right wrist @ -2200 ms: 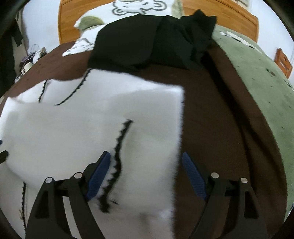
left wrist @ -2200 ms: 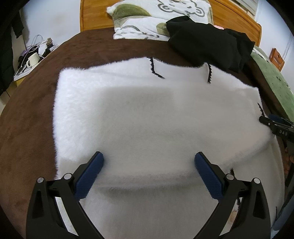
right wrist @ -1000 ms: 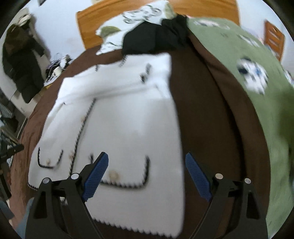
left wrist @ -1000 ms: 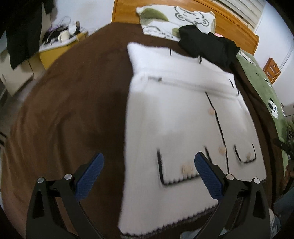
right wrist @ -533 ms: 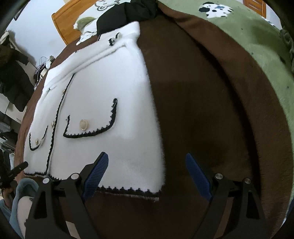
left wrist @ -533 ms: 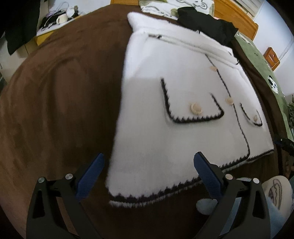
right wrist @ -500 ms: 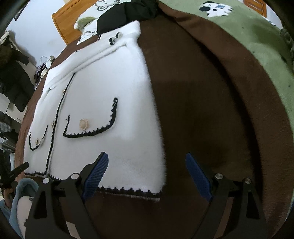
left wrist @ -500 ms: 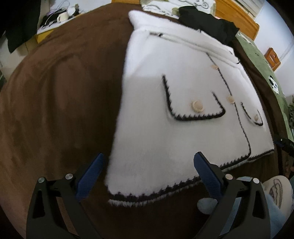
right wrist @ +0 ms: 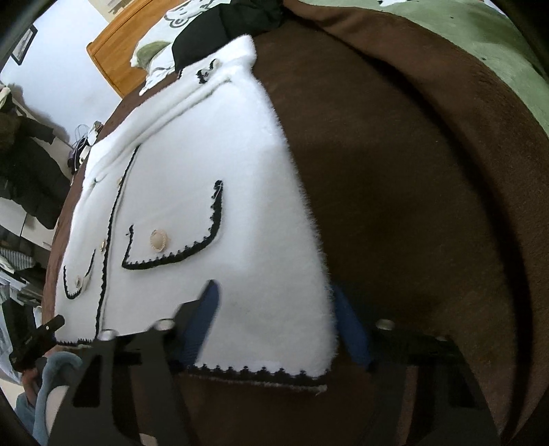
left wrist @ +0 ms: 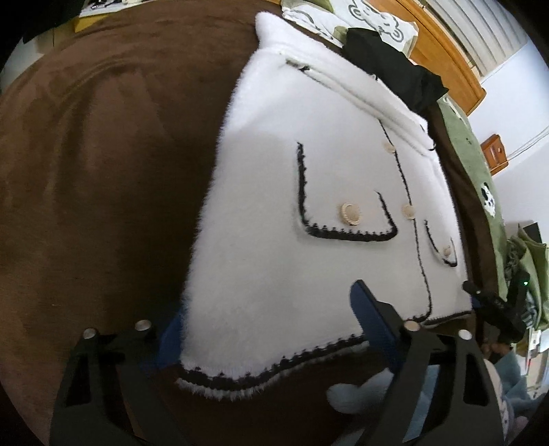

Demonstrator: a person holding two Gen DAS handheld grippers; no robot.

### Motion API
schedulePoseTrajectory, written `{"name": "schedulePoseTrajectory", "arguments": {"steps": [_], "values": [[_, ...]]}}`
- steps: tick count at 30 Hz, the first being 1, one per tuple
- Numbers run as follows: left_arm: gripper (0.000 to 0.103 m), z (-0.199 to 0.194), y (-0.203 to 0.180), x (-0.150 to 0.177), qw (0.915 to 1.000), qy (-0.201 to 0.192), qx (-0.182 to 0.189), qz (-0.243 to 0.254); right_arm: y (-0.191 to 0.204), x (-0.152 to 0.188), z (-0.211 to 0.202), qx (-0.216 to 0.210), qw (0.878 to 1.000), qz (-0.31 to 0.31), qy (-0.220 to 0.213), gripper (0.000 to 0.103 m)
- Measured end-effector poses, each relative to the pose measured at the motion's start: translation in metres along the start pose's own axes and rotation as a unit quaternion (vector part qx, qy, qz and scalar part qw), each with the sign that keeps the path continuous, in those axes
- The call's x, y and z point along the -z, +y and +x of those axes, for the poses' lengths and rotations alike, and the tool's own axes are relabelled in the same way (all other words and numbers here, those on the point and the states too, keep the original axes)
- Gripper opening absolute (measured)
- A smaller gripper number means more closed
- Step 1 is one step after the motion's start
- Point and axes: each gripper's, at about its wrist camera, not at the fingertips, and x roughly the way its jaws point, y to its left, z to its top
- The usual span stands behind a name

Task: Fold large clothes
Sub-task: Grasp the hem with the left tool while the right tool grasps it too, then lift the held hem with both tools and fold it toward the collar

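Observation:
A white fluffy cardigan [left wrist: 308, 171] with black trim, two pockets and cream buttons lies flat, front up, on the brown blanket [left wrist: 103, 171]. My left gripper [left wrist: 271, 319] straddles its near left hem corner. The jaws are closing, with one blue pad under the side edge and the other on top of the fleece. In the right wrist view the cardigan [right wrist: 206, 154] reaches my right gripper [right wrist: 274, 326], whose jaws are closing around the near right hem corner. The fleece is not bunched in either one.
A black garment [left wrist: 387, 58], a printed pillow [left wrist: 370, 20] and the wooden headboard [left wrist: 442, 51] sit beyond the collar. A green blanket [right wrist: 480, 34] covers the bed's right side. A dark coat [right wrist: 24, 164] hangs at the left wall. A light blue plush slipper [left wrist: 360, 394] shows below the hem.
Both grippers have come down onto the near hem, and the cardigan's bottom corners now lie between their pads. Both pairs of jaws stand narrower than before, the right more so.

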Motion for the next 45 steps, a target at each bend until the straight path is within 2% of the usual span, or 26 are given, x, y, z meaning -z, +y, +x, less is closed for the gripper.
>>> {"name": "schedulePoseTrajectory", "arguments": {"steps": [2, 4, 5, 6, 8, 10, 14, 18, 24, 29, 36, 40, 45], "values": [[0.073, 0.002, -0.003, -0.001, 0.9999, 0.006, 0.01, -0.003, 0.001, 0.0, 0.001, 0.004, 1.0, -0.004, 0.003, 0.054], [0.065, 0.004, -0.004, -0.001, 0.9998, 0.01, 0.018, -0.008, 0.003, -0.001, 0.001, 0.007, 1.0, -0.006, 0.004, 0.04], [0.058, 0.006, -0.004, -0.001, 0.9997, 0.01, 0.021, -0.012, 0.003, -0.001, 0.001, 0.004, 1.0, -0.008, 0.003, 0.018], [0.052, 0.007, -0.003, -0.002, 0.9995, 0.011, 0.025, -0.017, 0.003, -0.001, 0.001, -0.002, 1.0, -0.009, 0.003, 0.015], [0.027, 0.008, 0.001, -0.002, 0.9985, 0.013, 0.038, -0.037, 0.006, -0.002, 0.001, -0.001, 1.0, -0.013, 0.005, 0.014], [0.022, 0.009, 0.007, -0.002, 0.997, 0.007, 0.051, -0.058, 0.007, -0.003, 0.001, 0.001, 1.0, -0.015, 0.006, 0.013], [0.02, 0.007, 0.007, 0.002, 0.9978, -0.007, 0.04, -0.053, 0.012, -0.003, -0.004, 0.012, 1.0, -0.027, 0.0, 0.011], [0.019, -0.002, 0.0, -0.001, 0.9987, -0.017, 0.034, -0.034, 0.021, -0.001, -0.02, 0.021, 0.999, -0.039, -0.025, 0.01], [0.018, -0.032, -0.012, -0.008, 0.998, -0.052, 0.035, -0.005, 0.032, -0.002, -0.045, 0.018, 0.997, -0.054, -0.053, 0.01], [0.018, -0.056, -0.029, -0.023, 0.9948, -0.088, 0.047, 0.021, 0.043, -0.015, -0.066, 0.006, 0.994, -0.058, -0.089, 0.009], [0.018, -0.083, -0.039, -0.049, 0.9884, -0.141, 0.052, 0.02, 0.049, -0.043, -0.09, 0.0, 0.99, -0.056, -0.131, 0.009], [0.018, -0.095, -0.047, -0.058, 0.9861, -0.157, 0.049, 0.022, 0.053, -0.053, -0.1, 0.006, 0.989, -0.064, -0.132, 0.009], [0.017, -0.111, -0.061, -0.046, 0.9853, -0.156, 0.038, 0.058, 0.061, -0.04, -0.111, 0.009, 0.988, -0.083, -0.131, 0.009]]}}
